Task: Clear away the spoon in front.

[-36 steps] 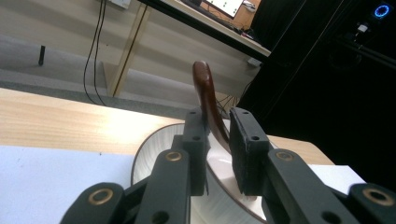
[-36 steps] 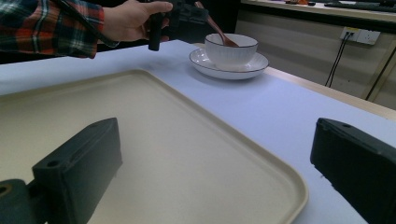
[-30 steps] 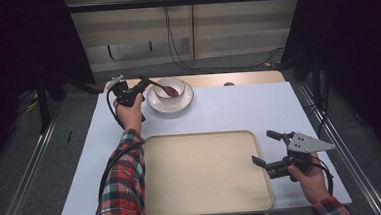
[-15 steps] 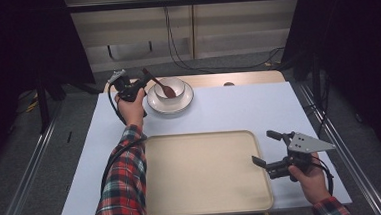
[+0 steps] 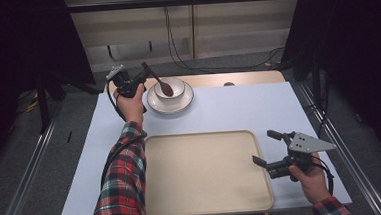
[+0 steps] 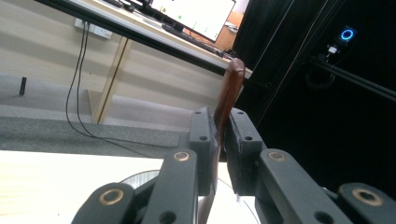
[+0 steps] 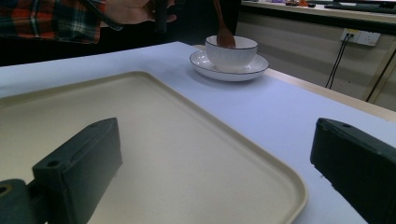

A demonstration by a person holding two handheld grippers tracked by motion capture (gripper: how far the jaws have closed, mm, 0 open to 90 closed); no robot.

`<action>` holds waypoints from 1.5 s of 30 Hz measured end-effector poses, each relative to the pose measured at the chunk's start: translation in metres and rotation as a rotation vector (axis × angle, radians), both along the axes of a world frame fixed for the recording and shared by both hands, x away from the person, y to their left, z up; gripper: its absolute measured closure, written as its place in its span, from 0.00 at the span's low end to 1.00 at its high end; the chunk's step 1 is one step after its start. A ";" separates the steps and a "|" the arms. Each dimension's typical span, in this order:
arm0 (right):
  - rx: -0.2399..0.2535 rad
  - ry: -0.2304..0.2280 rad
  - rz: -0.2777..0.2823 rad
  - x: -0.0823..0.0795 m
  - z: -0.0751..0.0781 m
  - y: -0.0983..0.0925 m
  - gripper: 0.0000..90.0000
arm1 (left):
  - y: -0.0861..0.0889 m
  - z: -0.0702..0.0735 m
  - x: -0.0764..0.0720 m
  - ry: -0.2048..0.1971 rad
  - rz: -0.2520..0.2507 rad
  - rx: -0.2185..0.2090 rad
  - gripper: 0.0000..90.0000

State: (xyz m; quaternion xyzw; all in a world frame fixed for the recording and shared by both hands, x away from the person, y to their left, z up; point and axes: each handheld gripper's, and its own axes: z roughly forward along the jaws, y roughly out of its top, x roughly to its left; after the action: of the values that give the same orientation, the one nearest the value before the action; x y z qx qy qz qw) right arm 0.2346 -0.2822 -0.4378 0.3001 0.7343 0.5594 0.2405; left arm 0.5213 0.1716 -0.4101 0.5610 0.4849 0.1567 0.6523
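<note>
Your left tool [image 5: 136, 83] is clenched on the wooden spoon [image 5: 158, 80], its scoop end over the white bowl [image 5: 170, 88] at 11 o'clock on the tabletop [image 5: 278, 107]; your right tool [image 5: 267, 147] hangs released at the tray [image 5: 203, 187]'s 3 o'clock edge

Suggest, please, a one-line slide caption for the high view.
Left claw grips a brown spoon over the white bowl; right claw waits open beside the beige tray.
</note>
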 end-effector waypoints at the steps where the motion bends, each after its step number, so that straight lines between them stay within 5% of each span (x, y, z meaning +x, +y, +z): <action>1: -0.003 0.000 -0.003 0.000 0.000 0.000 0.02 | -0.001 0.002 -0.001 -0.004 0.000 -0.013 0.91; 25: -0.005 0.004 0.002 0.000 0.000 -0.001 0.02 | 0.006 0.040 -0.007 -0.062 -0.045 -0.040 0.94; 45: -0.005 0.006 -0.004 0.000 -0.001 0.000 0.02 | 0.013 0.057 -0.023 -0.027 -0.128 -0.033 0.94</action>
State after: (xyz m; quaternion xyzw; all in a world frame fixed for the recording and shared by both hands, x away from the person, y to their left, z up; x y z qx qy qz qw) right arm 0.2347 -0.2817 -0.4384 0.3024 0.7358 0.5563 0.2403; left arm 0.4987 0.1850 -0.3533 0.5781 0.4414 0.1143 0.6766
